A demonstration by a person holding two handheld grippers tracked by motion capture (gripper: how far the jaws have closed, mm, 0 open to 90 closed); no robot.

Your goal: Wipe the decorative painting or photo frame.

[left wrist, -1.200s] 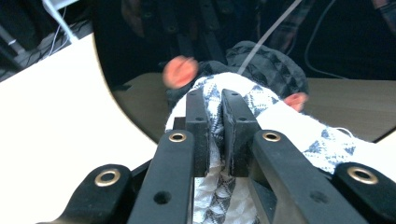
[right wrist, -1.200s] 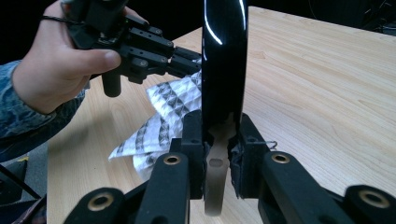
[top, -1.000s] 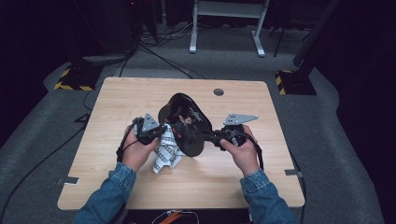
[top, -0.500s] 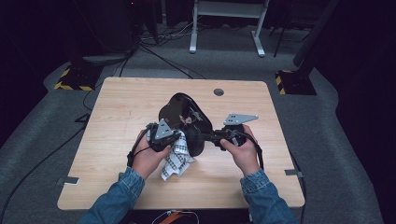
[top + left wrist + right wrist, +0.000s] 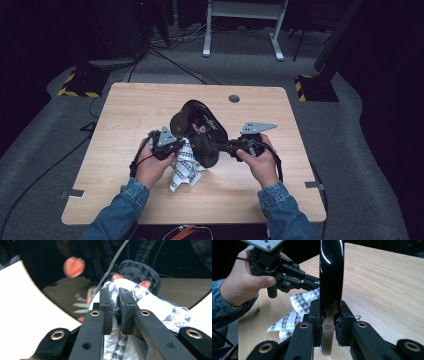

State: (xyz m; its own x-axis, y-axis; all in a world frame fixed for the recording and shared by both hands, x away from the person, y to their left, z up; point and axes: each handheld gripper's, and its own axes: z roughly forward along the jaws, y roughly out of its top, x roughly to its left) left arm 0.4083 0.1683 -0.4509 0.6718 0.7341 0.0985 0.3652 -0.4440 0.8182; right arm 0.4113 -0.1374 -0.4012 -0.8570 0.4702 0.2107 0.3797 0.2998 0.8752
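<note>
Cloth [image 5: 184, 167], white with a dark triangle pattern, is pinched between the jaws of the left gripper [image 5: 181, 145], which are clenched on a fold of it; the rest of it hangs down to the wooden table [image 5: 125, 120] just near of the gripper. In the left gripper view the cloth [image 5: 140, 302] is pressed against the glossy inner face of a black painted dish [image 5: 37, 272], whose surface carries orange and green marks. The right gripper [image 5: 227, 147] is clenched on the dish's rim, holding the dish [image 5: 200, 127] tilted up on edge above the middle of the table. Its own view shows the dish [image 5: 331, 272] edge-on, rising straight from between the jaws, with the left gripper [image 5: 317, 283] and cloth [image 5: 297, 307] meeting it from the left. Both hands sit at the near side, left hand [image 5: 150, 167] and right hand [image 5: 262, 162] either side of the dish.
</note>
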